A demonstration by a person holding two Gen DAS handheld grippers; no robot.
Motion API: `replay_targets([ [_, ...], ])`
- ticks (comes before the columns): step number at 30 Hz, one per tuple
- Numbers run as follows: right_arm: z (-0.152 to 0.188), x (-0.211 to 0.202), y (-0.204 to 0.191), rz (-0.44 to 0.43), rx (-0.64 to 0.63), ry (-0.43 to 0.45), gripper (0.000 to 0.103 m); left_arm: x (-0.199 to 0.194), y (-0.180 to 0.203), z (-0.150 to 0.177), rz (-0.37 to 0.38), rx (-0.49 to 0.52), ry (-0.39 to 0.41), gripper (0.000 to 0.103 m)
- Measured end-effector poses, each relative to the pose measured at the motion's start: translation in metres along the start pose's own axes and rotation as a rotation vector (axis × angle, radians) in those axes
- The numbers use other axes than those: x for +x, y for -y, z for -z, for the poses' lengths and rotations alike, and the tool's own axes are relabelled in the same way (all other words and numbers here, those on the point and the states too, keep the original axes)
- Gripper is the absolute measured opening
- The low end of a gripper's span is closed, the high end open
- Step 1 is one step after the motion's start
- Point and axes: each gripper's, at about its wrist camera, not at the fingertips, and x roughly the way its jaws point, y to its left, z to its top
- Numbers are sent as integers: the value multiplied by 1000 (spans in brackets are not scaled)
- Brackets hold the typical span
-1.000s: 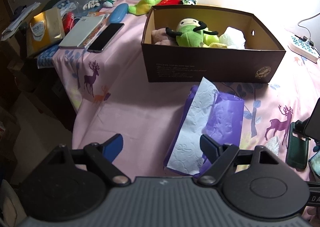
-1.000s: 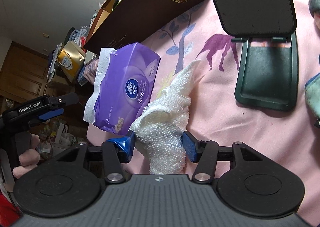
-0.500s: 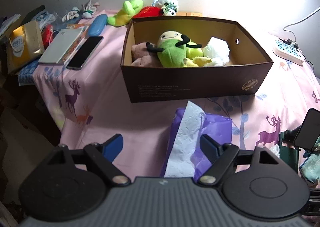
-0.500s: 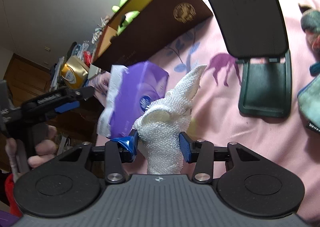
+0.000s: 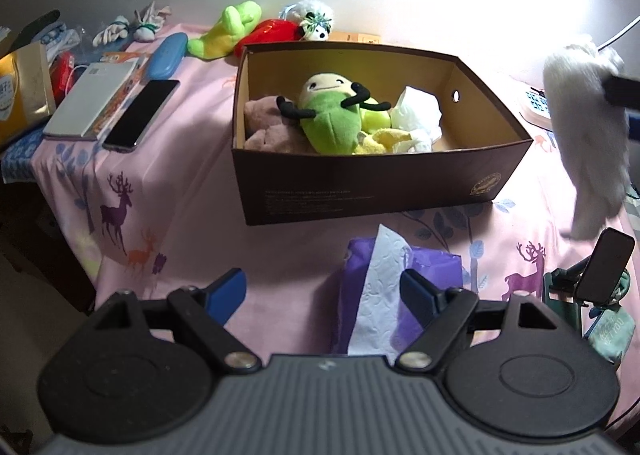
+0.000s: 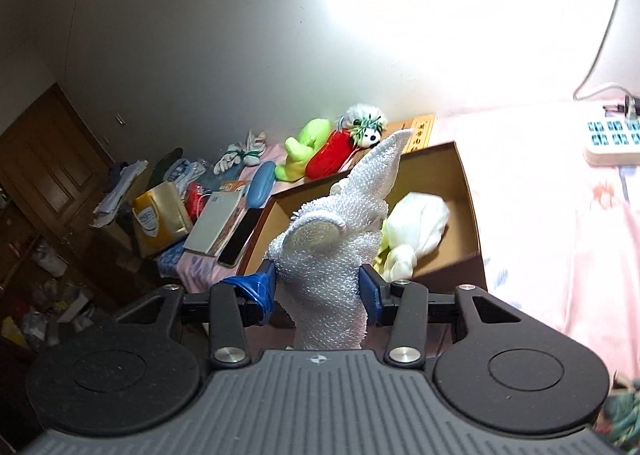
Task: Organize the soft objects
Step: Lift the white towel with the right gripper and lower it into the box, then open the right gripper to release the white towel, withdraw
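The white terry-cloth sock in my right gripper looks nubbly and loose-looped — matt all over. My grippers' black plastic bodies are matt, with ribbed grey tops and small shiny metal pivot pins. The brown cardboard box is smooth outside, dull tan inside. In it lies a green plush toy, short-piled and soft. The pink printed cotton tablecloth is flat — the purple plastic tissue pack on it is glossy, its white paper tissue embossed.
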Motion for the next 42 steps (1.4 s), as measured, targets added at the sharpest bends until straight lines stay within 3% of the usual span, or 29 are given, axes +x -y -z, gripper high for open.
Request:
replay_targets([
  [10, -38, 124, -3, 160, -172, -95, 29, -2, -29, 4, 19, 22, 12, 82],
  [24, -23, 224, -5, 328, -354, -256, 32, 11, -59, 0, -1, 17, -13, 82],
  [30, -34, 222, 6, 312, -266, -261, 33, 19, -61, -4, 7, 23, -29, 82],
  [34, -42, 203, 10, 295, -201, -216, 32, 23, -58, -9, 21, 28, -33, 82],
  [42, -39, 152, 13, 177, -55, -150, 32, 31, -44, -28, 44, 53, -30, 82],
])
